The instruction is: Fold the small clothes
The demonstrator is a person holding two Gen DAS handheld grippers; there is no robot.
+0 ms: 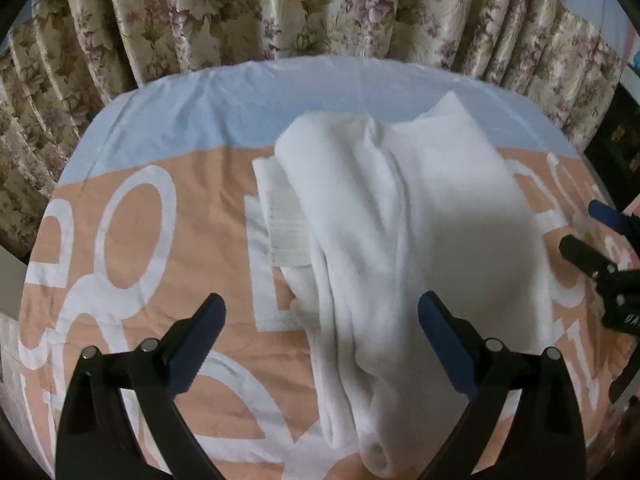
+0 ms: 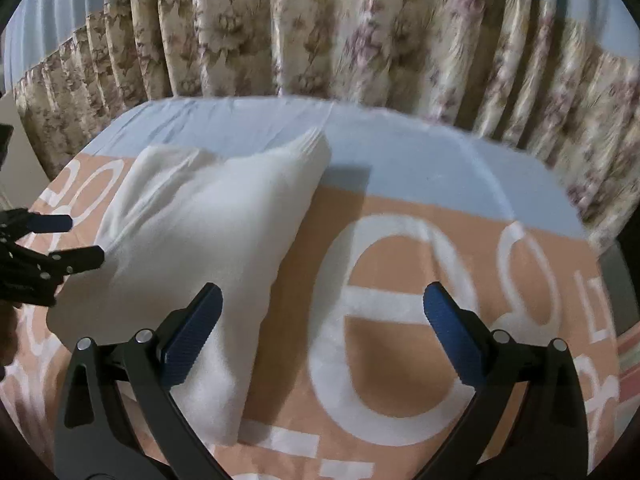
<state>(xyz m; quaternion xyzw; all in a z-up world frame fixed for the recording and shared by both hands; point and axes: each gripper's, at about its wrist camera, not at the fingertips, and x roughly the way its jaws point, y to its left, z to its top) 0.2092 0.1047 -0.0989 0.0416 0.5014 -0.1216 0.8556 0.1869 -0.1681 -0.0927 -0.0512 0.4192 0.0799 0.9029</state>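
A white garment lies partly folded and bunched on the bed cover, with a ribbed cuff sticking out on its left. It also shows in the right wrist view, at the left. My left gripper is open and empty, hovering over the garment's near part. My right gripper is open and empty, just right of the garment, its left finger over the garment's edge. Each gripper shows in the other's view: the right one at the right edge, the left one at the left edge.
The peach and light-blue bed cover with large white letters covers the surface. Floral curtains hang close behind the far edge. Dark furniture stands at the far right.
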